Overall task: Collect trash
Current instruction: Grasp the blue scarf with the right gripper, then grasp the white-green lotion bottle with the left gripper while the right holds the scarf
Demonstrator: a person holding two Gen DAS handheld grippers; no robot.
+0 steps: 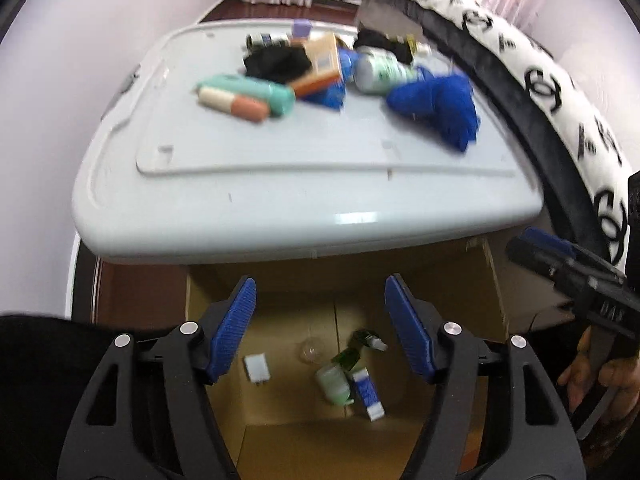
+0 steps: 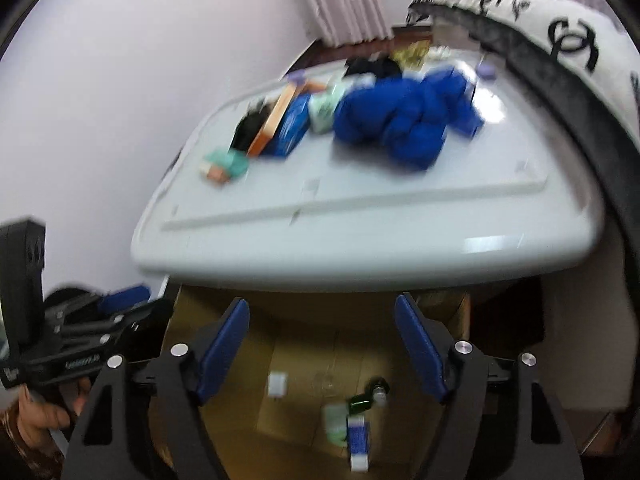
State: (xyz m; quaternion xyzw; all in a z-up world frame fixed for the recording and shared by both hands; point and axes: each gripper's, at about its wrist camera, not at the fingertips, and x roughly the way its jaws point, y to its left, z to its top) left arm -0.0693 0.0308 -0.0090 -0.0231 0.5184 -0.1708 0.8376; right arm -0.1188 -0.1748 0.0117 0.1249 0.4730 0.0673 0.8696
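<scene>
Pale lilac walls, pink curtains at the back, and a glossy white plastic lid doing duty as a tabletop, with a cardboard box open on the floor right under its near edge. On the right a white blanket printed with black interlocking-C logos hangs close over the lid's edge, so that side is tight. Everything else is too blurred to read.

Still on the lid, bunched toward the far half: one blue cloth bundle, one black cloth wad, an orange box, a blue packet, a mint tube, a peach-and-cream tube touching it, and a white-green can. The near half of the lid is bare.

In the box I count five bits: a small white packet, a clear cup, a dark green bottle, a pale green container and a blue-white box.

Left gripper and right gripper both hang over the box with jaws spread apart, nothing between them.
</scene>
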